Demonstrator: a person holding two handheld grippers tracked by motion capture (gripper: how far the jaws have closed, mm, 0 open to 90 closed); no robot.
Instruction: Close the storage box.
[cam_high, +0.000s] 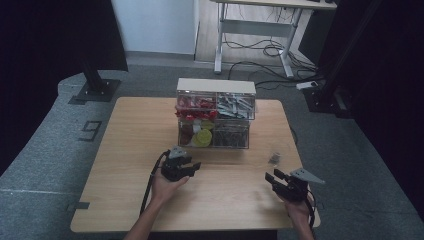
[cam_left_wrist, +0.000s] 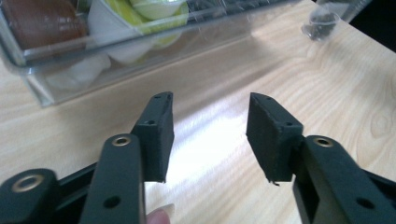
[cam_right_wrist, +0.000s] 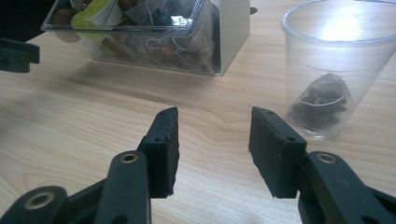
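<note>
A clear organizer box (cam_high: 215, 115) with small drawers stands at the back middle of the wooden table (cam_high: 130, 150). A clear plastic cup (cam_high: 274, 156) stands to its right front; in the right gripper view the cup (cam_right_wrist: 334, 60) holds a dark tea bag (cam_right_wrist: 322, 102). My left gripper (cam_high: 192, 162) is just in front of the box's lower drawers, open, with bare table between its pads (cam_left_wrist: 210, 126). Short of the cup, my right gripper (cam_high: 273, 175) is also open and holds nothing (cam_right_wrist: 214, 140).
The lower left drawer (cam_left_wrist: 93, 51) holds white and yellow-green pods and sits pulled out toward the left gripper. Red items fill the upper left drawer (cam_high: 196, 106). A jaw of the left gripper (cam_right_wrist: 18, 53) shows at the left edge of the right gripper view. Black stands and a desk lie beyond the table.
</note>
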